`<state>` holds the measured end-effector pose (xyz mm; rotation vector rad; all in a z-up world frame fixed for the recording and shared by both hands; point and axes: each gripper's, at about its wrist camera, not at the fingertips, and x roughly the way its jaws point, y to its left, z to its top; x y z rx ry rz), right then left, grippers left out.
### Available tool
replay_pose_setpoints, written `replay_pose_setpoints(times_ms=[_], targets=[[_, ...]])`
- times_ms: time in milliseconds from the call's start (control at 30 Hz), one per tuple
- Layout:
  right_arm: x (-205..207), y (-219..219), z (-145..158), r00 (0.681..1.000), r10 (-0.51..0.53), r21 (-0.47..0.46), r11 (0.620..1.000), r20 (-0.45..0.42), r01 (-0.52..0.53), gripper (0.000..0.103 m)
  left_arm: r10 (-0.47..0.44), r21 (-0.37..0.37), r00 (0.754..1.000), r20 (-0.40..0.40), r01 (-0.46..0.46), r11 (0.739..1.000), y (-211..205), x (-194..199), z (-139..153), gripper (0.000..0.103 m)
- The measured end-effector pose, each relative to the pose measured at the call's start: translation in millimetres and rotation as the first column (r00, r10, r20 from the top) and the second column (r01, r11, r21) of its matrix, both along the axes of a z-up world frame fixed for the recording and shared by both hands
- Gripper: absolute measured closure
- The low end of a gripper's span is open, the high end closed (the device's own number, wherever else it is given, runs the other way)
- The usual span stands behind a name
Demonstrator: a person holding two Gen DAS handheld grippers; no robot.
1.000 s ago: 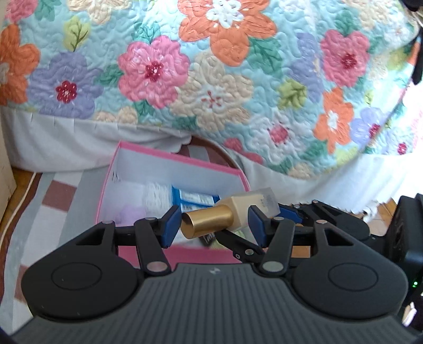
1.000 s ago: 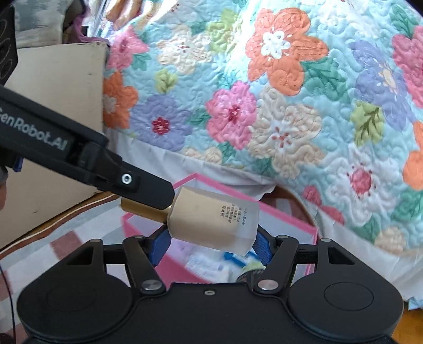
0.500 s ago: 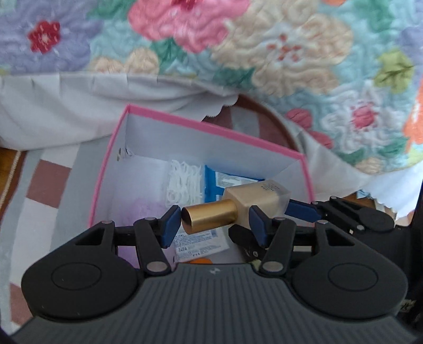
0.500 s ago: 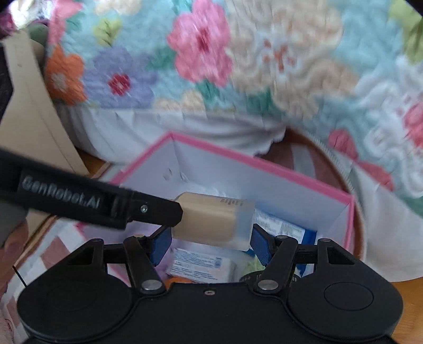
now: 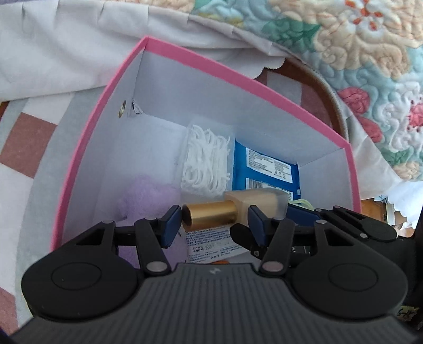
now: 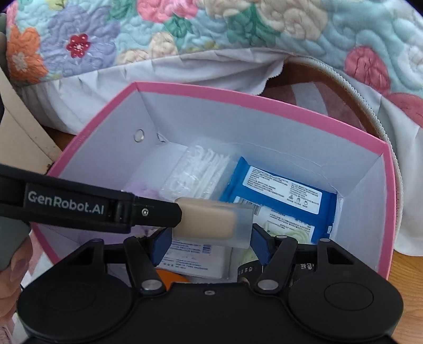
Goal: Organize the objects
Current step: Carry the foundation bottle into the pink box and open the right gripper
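A frosted beige bottle [image 6: 211, 223] with a gold cap [image 5: 210, 217] lies sideways over the pink box [image 5: 185, 57], which also shows in the right wrist view [image 6: 238, 96]. My right gripper [image 6: 210, 240] is shut on the bottle's body. My left gripper [image 5: 211, 225] is shut on the gold cap; its finger [image 6: 87, 209] crosses the right wrist view from the left. Both hold the bottle above the box's contents.
Inside the box lie a blue wipes pack [image 6: 285, 193], a clear bag of white floss picks [image 5: 206, 161], a purple soft item [image 5: 148, 198], a white sachet [image 6: 193, 256] and an orange thing [image 6: 169, 277]. A floral quilt [image 6: 238, 23] hangs behind. A striped rug [image 5: 31, 137] lies left.
Both grippers have moved forward and down with the bottle, from in front of the quilt to low over the open box. The grips are unchanged.
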<state>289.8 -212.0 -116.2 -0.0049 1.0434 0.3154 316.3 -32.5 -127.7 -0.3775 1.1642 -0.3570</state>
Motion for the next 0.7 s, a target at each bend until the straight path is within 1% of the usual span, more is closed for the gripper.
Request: replay_pose_setpoints(times_ms=[33,67,100,267,367,433,500,600,700], targets=[[1.1,0.0,-1.3,1.0,0.0,-0.006,1.0,-0.006,0.0,0.034,0.002,0.0,1.0,-0.001,-0.002,1.0,-1.0,-1.2,-1.0,0.05],[1.4,0.5,-2.1,1.0,0.0,-0.016,1.0,-0.011,0.0,0.034,0.007,0.001,1.0,0.007,-0.007,1.0,-1.8,-3.2,-0.5,0.047],[1.2,2.1,-1.7,1.0,0.003,-0.028,1.0,-0.004,-0.003,0.034,0.016,0.01,1.0,0.017,-0.017,1.0,-2.4,-6.2,1.7,0.045],[-16.8,6.3,17.8,0.995,0.014,-0.084,0.996,0.095,-0.006,0.034,0.017,0.033,0.999,0.05,-0.018,0.999,-1.3,-19.6,21.6,0.041],[-31.9,0.7,32.0,0.991,-0.006,-0.05,0.999,0.133,0.013,0.033,0.01,0.049,0.998,0.067,-0.013,0.999,1.5,-32.7,37.6,0.04],[-42.9,-1.7,37.9,0.989,-0.017,-0.021,1.0,0.144,0.021,0.033,0.006,0.076,0.997,0.079,-0.012,0.997,2.5,-39.0,47.5,0.04],[-55.4,-2.1,41.4,0.987,-0.021,-0.017,1.0,0.16,0.024,0.033,0.001,0.101,0.996,0.092,-0.01,0.995,10.3,-42.4,56.2,0.04],[-73.2,-1.0,48.1,0.983,-0.02,-0.005,1.0,0.185,0.021,0.033,-0.015,0.116,0.996,0.086,0.005,0.993,16.3,-54.4,65.9,0.04],[-89.5,-0.8,58.5,0.979,-0.018,0.011,1.0,0.205,0.016,0.033,-0.05,0.136,0.997,0.065,0.04,0.99,15.5,-63.2,76.0,0.04]])
